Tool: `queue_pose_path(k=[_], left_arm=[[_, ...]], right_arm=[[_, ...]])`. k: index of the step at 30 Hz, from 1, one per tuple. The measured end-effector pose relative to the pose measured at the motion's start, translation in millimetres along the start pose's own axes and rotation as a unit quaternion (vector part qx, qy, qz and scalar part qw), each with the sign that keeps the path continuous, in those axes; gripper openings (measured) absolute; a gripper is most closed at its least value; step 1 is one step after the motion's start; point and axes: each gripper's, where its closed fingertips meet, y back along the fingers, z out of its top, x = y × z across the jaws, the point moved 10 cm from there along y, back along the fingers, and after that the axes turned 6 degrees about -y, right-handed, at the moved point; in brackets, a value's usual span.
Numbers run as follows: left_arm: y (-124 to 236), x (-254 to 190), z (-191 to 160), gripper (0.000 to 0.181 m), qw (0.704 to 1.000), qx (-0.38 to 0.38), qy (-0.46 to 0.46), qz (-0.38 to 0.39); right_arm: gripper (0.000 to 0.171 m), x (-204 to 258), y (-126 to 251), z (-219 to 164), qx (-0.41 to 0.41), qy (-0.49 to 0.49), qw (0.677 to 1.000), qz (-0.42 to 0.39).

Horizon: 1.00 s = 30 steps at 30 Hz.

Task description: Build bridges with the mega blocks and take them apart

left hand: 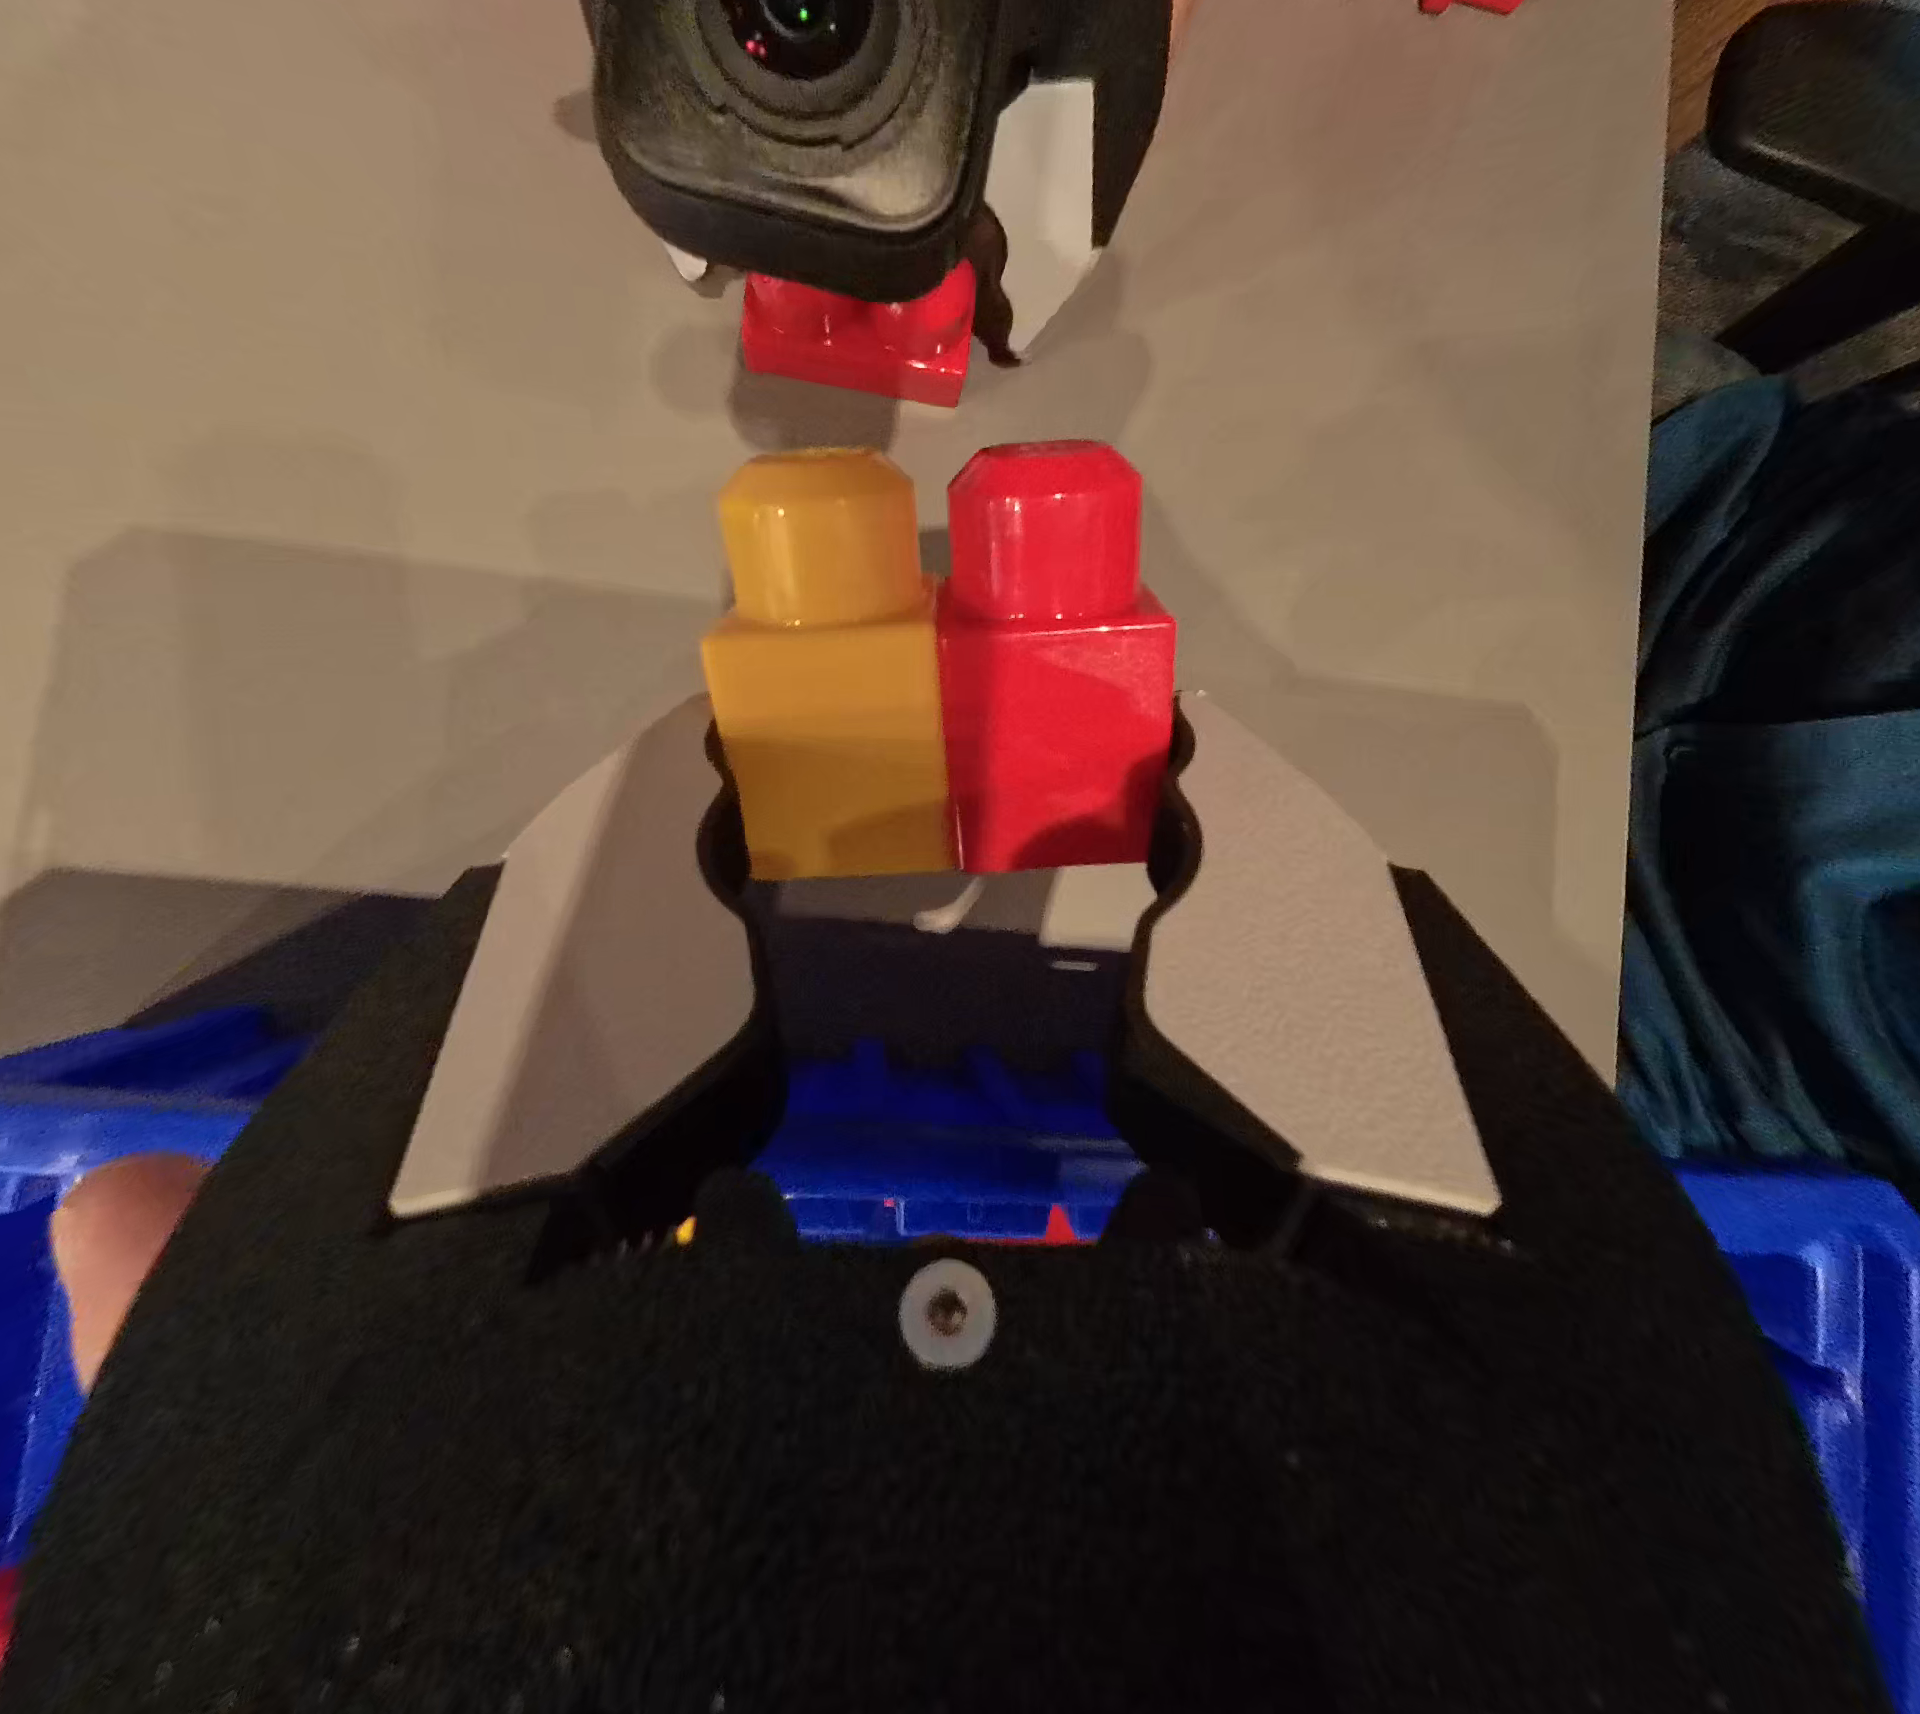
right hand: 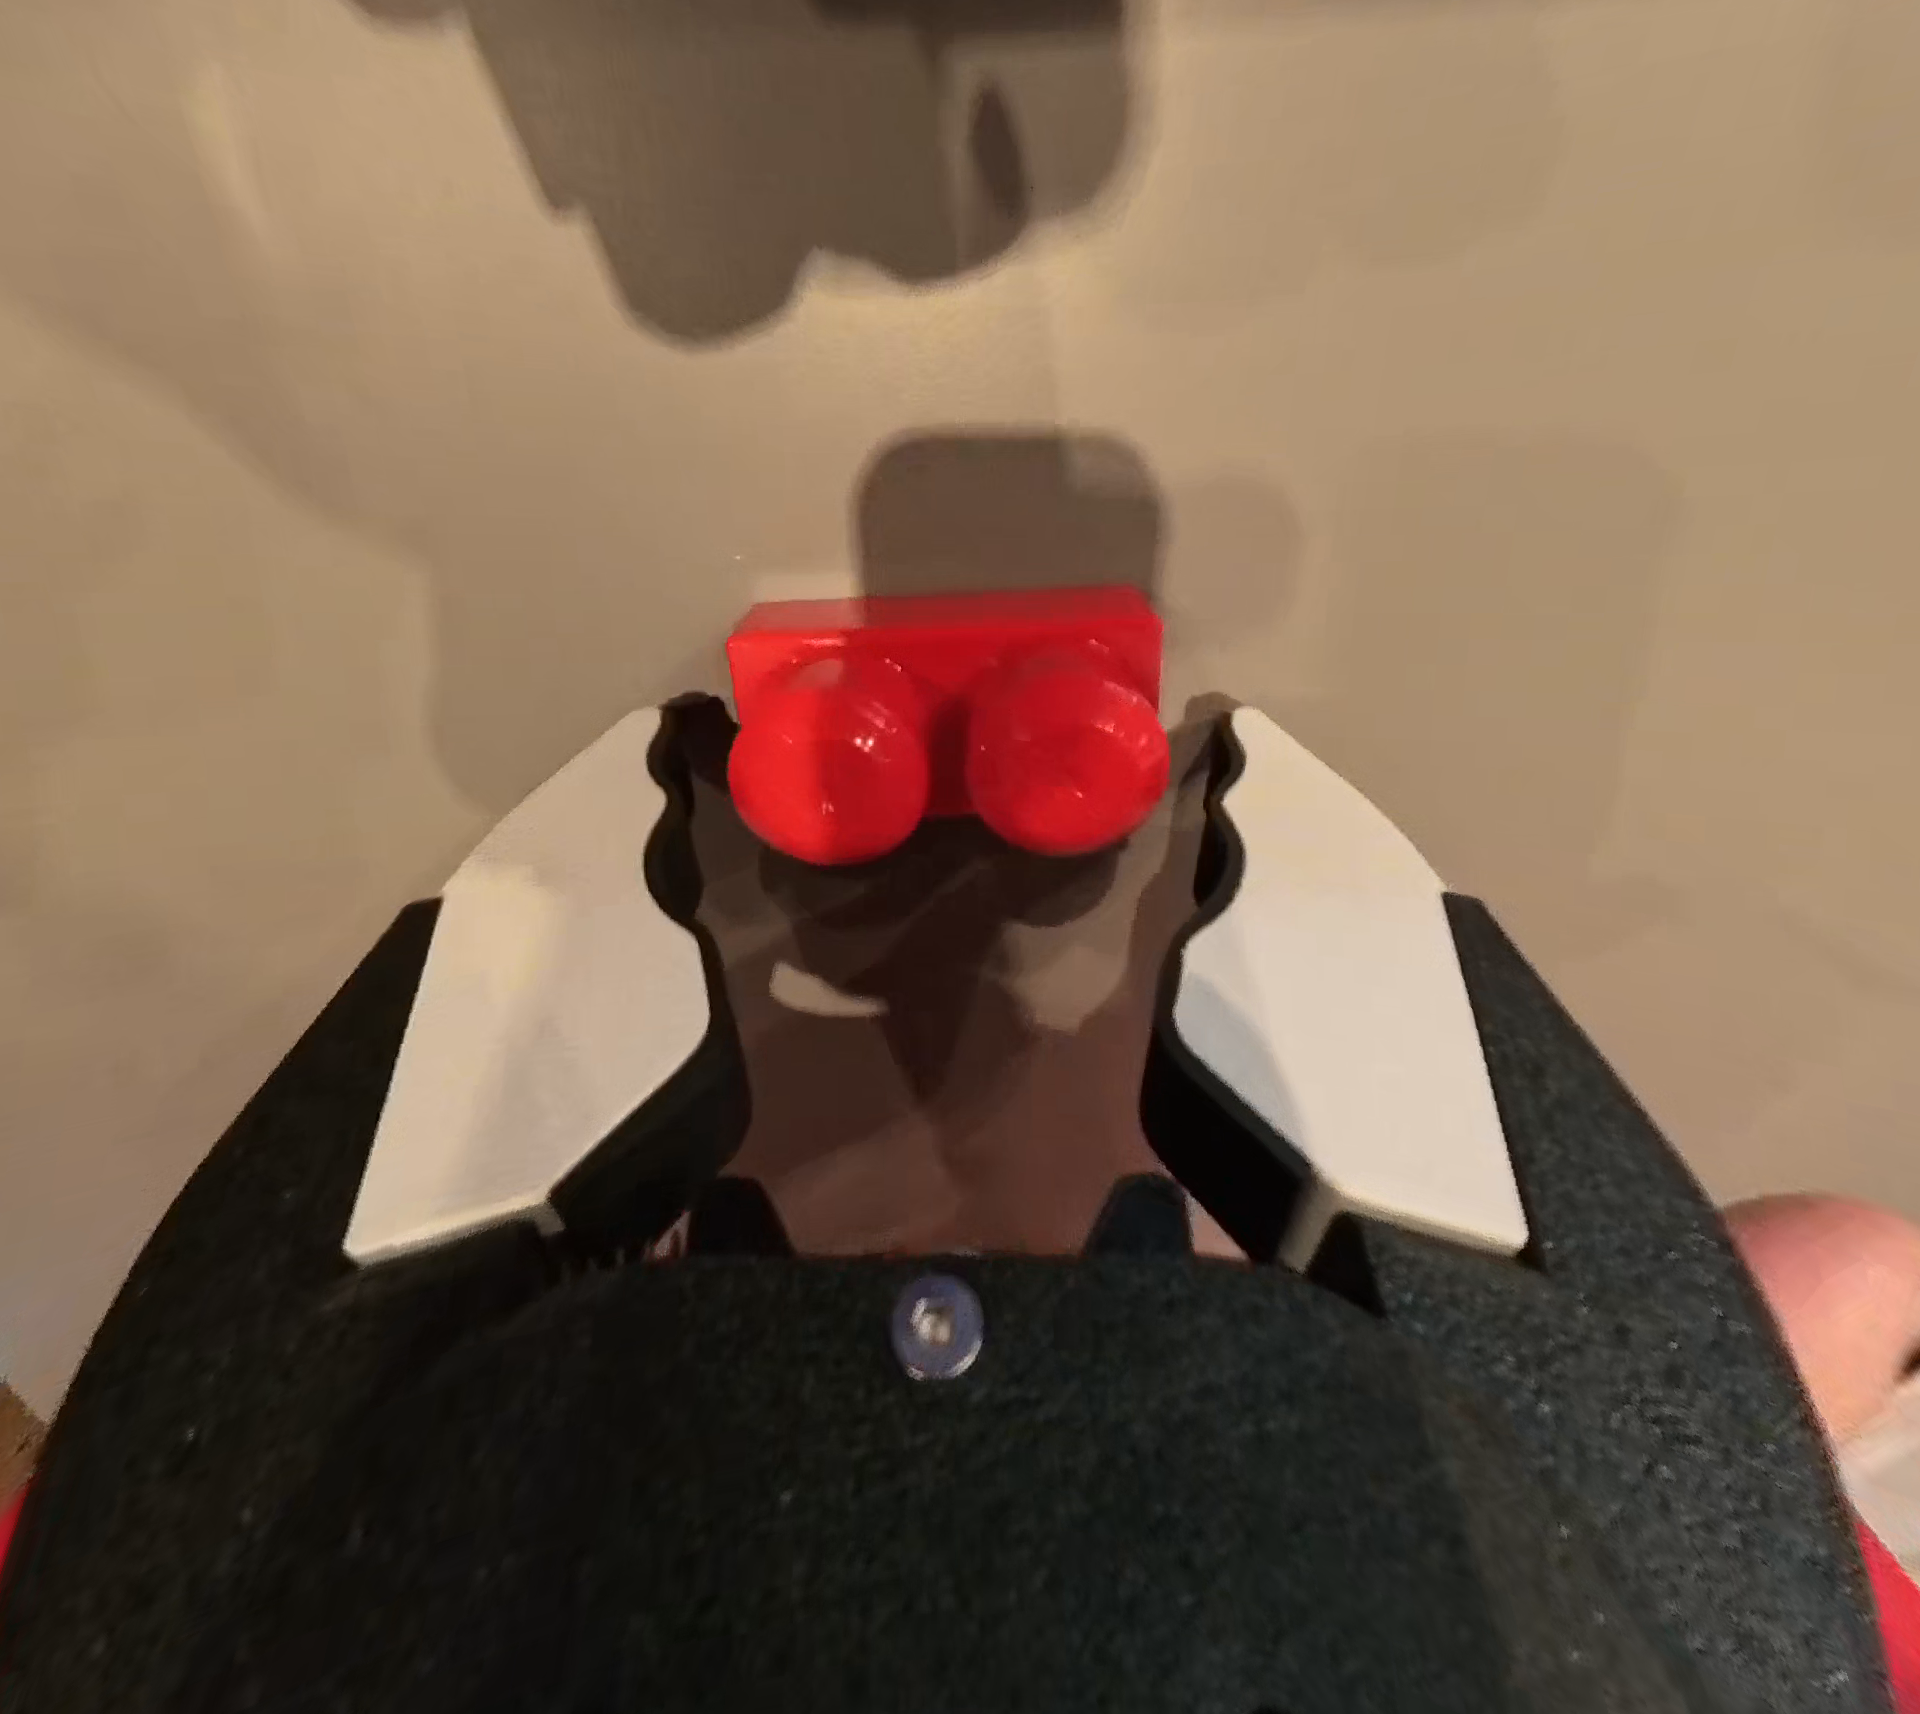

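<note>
The left claw is closed narrow around two single-stud blocks pressed side by side, a yellow block and a red block, studs pointing away from it and held above the grey desk. Facing them, the right claw clamps a flat red two-stud block by its ends, studs toward its own camera. The step in hand looks like capping the pair to make the bridge deck — so bring the flat block square over both studs, ends matched, and press straight along the stud axis while the left claw resists. Any tilt would likely seat one stud only; squeezing the pair harder keeps them from splaying.
</note>
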Motion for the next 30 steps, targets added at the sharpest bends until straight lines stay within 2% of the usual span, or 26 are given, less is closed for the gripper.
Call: queue_pose_path(k=[3,4,5,6,12,14,15,17,18,20,21,22,24,26,28,30], left_arm=[[-2,0,1,0.076,1.000,0.001,0.000,-0.001],[-3,0,1,0.076,1.000,0.001,0.000,-0.002],[-4,-1,2,0.076,1.000,0.001,0.000,-0.002],[-5,-1,2,0.076,1.000,0.002,0.001,-0.003],[-9,-4,3,0.076,1.000,0.007,0.001,-0.004],[-8,-4,4,0.076,1.000,0.003,0.000,-0.003],[-7,-5,4,0.076,1.000,-0.002,0.001,-0.003],[-5,-5,6,0.076,1.000,-0.012,0.002,-0.007],[-4,-6,6,0.076,1.000,-0.016,0.003,-0.010],[-3,-6,9,0.076,1.000,-0.026,0.005,-0.017],[-4,-6,10,0.076,0.999,-0.030,0.007,-0.020],[-4,-6,11,0.076,0.999,-0.031,0.008,-0.023],[-5,-9,14,0.076,0.999,-0.036,0.006,-0.027],[-8,-11,17,0.076,0.999,-0.031,0.005,-0.030],[-10,-15,20,0.076,0.999,-0.029,-0.001,-0.028],[-12,-18,22,0.076,0.999,-0.030,-0.003,-0.031]], right_arm=[[0.092,1,1,-1,-0.011,-0.002,1.000,0.000],[0.088,2,1,-2,-0.017,-0.004,1.000,0.000],[0.076,2,2,-3,-0.024,-0.006,1.000,0.001],[0.074,2,3,-4,-0.027,-0.006,1.000,0.003],[0.073,6,7,-6,-0.048,-0.035,0.998,0.012],[0.073,7,24,-10,-0.091,-0.053,0.994,0.011],[0.073,8,41,-12,-0.148,-0.070,0.986,0.025],[0.073,7,90,-23,-0.317,-0.115,0.938,0.081],[0.073,6,120,-33,-0.422,-0.128,0.889,0.122],[0.072,-4,170,-60,-0.601,-0.153,0.759,0.196],[0.072,-6,186,-69,-0.646,-0.160,0.710,0.230],[0.072,-1,200,-74,-0.680,-0.140,0.674,0.255],[0.073,3,213,-77,-0.692,-0.130,0.672,0.229],[0.072,6,218,-79,-0.707,-0.122,0.644,0.267],[0.073,10,216,-79,-0.700,-0.117,0.659,0.250],[0.072,12,212,-82,-0.704,-0.120,0.648,0.263]])
